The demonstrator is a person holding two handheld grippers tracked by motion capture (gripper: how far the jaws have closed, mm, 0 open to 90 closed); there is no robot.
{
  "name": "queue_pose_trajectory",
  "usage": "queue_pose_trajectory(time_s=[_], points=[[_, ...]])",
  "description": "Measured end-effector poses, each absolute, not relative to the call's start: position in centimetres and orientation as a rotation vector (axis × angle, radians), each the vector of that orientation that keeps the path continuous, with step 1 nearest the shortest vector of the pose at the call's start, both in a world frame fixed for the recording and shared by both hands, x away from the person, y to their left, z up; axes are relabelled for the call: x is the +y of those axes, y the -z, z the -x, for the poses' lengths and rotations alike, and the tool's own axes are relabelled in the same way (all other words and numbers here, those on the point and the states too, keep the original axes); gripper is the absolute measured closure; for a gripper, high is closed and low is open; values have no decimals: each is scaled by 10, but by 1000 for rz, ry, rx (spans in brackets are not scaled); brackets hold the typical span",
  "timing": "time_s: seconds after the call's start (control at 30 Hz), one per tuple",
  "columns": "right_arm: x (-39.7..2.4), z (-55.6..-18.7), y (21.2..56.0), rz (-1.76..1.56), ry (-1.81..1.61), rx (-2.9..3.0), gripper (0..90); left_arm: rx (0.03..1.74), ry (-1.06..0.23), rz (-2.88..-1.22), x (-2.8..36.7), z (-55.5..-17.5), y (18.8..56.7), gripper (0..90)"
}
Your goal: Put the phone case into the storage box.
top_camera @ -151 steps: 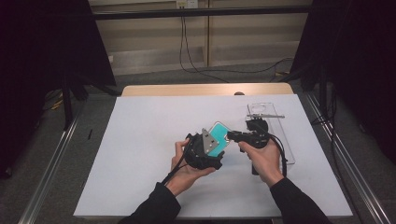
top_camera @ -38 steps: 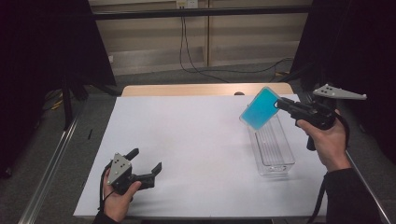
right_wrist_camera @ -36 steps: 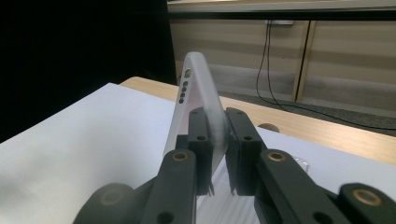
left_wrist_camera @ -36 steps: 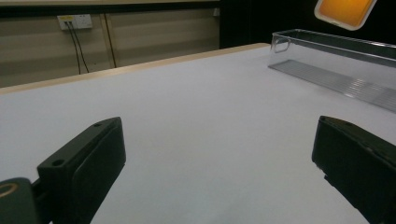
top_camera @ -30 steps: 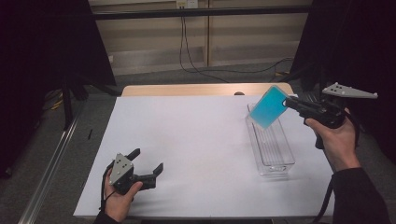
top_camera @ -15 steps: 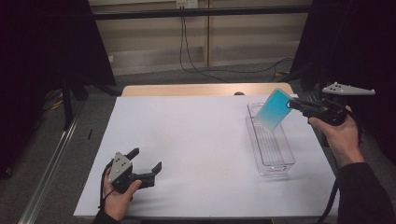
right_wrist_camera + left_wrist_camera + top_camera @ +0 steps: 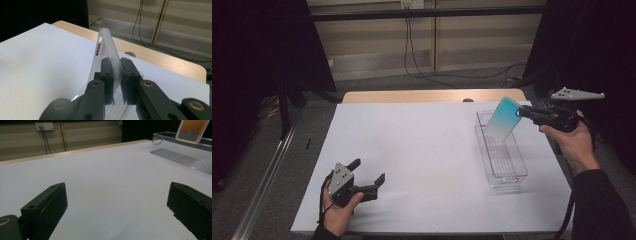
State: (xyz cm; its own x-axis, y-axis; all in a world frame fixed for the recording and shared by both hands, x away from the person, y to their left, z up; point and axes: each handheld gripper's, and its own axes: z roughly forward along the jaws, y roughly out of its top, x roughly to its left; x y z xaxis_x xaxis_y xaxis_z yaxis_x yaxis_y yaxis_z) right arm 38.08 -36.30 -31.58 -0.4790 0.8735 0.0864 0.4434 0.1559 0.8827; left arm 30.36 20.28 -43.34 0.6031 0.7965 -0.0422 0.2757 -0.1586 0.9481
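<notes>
The phone case [image 7: 503, 119], teal fading to pale, hangs in the air at the far right of the worktop [image 7: 422, 150], pinched at its upper right edge by the right gripper [image 7: 523, 112], whose jaws are closed flat on its thin wall. It tilts with its long axis running down and to the left, its lower end just over the far end of the clear tray [image 7: 507, 167]. The tray's long axis runs near to far, so the case probably needs laying down along it. The left gripper [image 7: 368, 179] rests at the near left, well apart, jaws wide open and holding nothing.
</notes>
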Motion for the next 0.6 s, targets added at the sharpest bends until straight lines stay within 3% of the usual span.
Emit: queue_pose_trajectory(time_s=[0.6], points=[[-359,-406,321,-1187,-1194,2020,811,895,-591,-1713,204,-305,434,31]])
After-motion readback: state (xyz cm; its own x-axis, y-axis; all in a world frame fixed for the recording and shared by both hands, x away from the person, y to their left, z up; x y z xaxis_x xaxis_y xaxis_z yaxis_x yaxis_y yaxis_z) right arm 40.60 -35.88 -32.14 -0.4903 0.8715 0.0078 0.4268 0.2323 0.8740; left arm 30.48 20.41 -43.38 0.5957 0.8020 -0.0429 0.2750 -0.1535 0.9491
